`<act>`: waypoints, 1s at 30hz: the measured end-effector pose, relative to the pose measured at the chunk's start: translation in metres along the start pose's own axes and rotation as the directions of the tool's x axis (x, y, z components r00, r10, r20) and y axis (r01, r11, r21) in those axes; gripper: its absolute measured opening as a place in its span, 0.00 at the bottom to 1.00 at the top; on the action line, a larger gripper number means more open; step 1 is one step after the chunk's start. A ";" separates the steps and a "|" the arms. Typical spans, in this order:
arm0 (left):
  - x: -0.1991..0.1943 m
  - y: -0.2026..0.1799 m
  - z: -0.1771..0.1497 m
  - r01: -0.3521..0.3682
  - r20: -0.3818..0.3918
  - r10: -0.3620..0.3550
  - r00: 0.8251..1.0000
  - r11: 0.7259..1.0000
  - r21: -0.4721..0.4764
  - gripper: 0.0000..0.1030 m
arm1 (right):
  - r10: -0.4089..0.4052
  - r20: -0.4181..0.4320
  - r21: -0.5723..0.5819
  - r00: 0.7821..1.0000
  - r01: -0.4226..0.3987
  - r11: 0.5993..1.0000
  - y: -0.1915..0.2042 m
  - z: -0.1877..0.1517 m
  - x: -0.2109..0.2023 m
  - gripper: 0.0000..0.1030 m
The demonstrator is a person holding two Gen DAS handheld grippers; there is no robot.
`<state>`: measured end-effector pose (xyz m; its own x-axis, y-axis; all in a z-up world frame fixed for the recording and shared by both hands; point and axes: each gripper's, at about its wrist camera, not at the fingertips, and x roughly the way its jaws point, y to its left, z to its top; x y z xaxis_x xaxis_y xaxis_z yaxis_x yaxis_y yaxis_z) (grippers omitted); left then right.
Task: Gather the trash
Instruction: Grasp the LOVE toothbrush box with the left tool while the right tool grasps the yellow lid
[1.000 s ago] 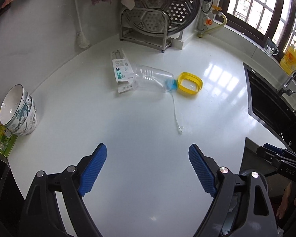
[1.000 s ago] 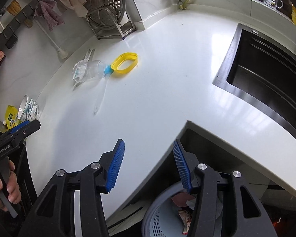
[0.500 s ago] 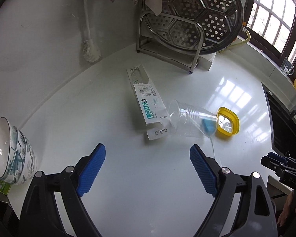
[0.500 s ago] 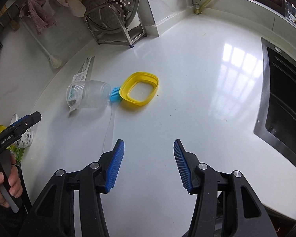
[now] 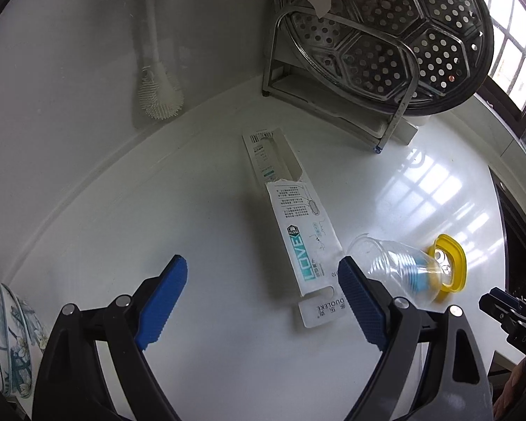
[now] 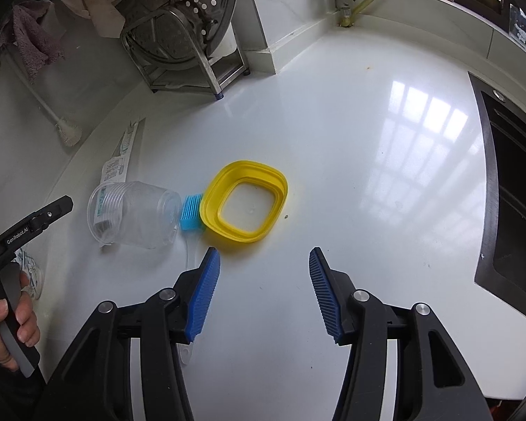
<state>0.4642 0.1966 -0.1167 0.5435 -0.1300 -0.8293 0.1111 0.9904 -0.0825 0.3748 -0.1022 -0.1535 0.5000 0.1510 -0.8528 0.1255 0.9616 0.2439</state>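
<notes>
On the white counter lie a flat white carton (image 5: 291,217) printed "LOVE", a clear plastic cup (image 5: 392,266) on its side, a blue-headed brush (image 6: 191,211) and a yellow square ring lid (image 6: 245,207). My left gripper (image 5: 263,298) hangs open just short of the carton's near end, its right finger beside the cup's rim. My right gripper (image 6: 263,287) stands open with nothing between its fingers, a little short of the yellow lid. From the right wrist view the cup (image 6: 133,214) lies left of the lid, and the carton (image 6: 121,158) sits behind it.
A steel rack with a perforated steamer tray (image 5: 396,35) stands at the back. A white scrub brush (image 5: 157,80) leans on the wall. Stacked bowls (image 5: 7,333) sit at the left edge. A dark sink (image 6: 512,189) lies to the right. A hand (image 6: 7,322) grips the left tool.
Both grippers have moved forward over the counter toward the trash. The carton and cup now sit close to the left fingers, and the yellow lid is near the right fingers. The bin is out of view.
</notes>
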 end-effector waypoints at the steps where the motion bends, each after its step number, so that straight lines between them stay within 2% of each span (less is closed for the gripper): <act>1: 0.005 0.002 0.003 0.004 -0.007 -0.004 1.000 1.000 -0.009 0.84 | 0.000 0.000 0.009 1.000 0.000 1.000 -0.001 0.001 0.002 0.50; 6: 0.027 0.005 0.013 0.015 -0.032 -0.016 0.999 0.999 -0.037 0.84 | 0.002 -0.001 0.053 1.000 -0.002 0.999 -0.005 0.006 0.008 0.50; 14: 0.051 0.002 0.020 0.033 -0.065 -0.037 0.997 0.998 -0.053 0.84 | -0.018 0.008 0.061 1.000 0.017 0.998 -0.005 0.010 0.013 0.50; 23: 0.064 -0.013 0.036 0.026 -0.065 -0.028 0.998 0.999 -0.029 0.84 | -0.015 0.010 0.078 1.000 0.014 0.997 -0.007 0.013 0.017 0.51; 30: 0.072 -0.018 0.043 0.009 -0.067 -0.009 0.998 1.000 0.000 0.91 | -0.017 0.019 0.087 1.000 0.015 0.996 -0.007 0.014 0.018 0.57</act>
<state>0.5373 0.1676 -0.1511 0.4858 -0.1351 -0.8635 0.1159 0.9892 -0.0896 0.3949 -0.1090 -0.1642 0.5144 0.1299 -0.8477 0.2073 0.9403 0.2700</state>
